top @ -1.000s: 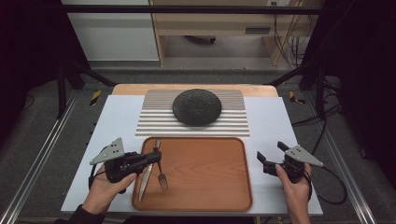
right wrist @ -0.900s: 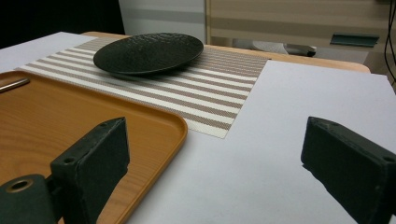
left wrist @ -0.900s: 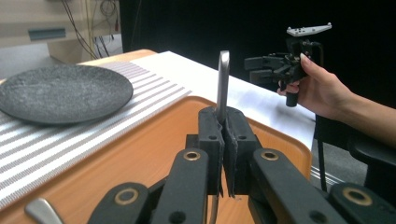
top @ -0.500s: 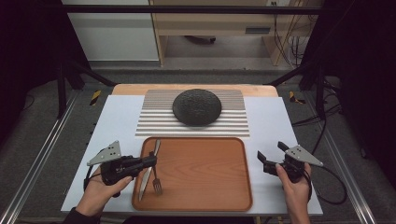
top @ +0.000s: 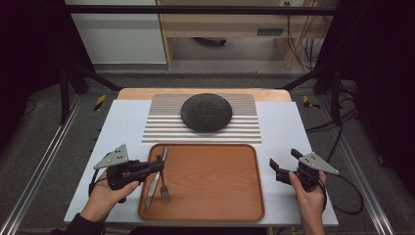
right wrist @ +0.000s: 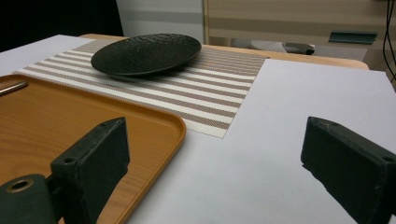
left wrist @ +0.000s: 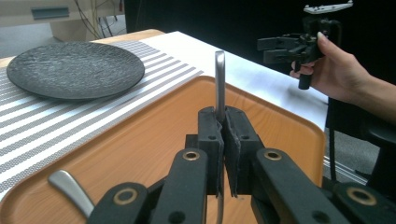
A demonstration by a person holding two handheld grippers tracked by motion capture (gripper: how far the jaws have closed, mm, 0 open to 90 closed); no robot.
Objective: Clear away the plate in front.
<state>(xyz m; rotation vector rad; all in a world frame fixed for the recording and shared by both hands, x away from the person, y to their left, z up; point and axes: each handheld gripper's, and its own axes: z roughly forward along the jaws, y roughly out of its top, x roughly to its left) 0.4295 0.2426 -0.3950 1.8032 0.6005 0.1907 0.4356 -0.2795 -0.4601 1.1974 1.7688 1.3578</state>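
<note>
the lower end of the slim steel-handled utensil (left wrist: 220, 79) is cut off behind the pads in the left gripper view, so which piece it is cannot be told there; from above a silver fork (top: 165, 192) and a knife (top: 152, 183) lie at the left edge of the orange wooden tray (top: 220, 196); a dark round stoneware plate (top: 206, 112) sits beyond on a striped placemat (top: 161, 132); the left gripper (top: 157, 165) reaches level over the tray rim, clamped on the handle; the right gripper (top: 284, 161) hovers right of the tray, jaws wide.
</note>
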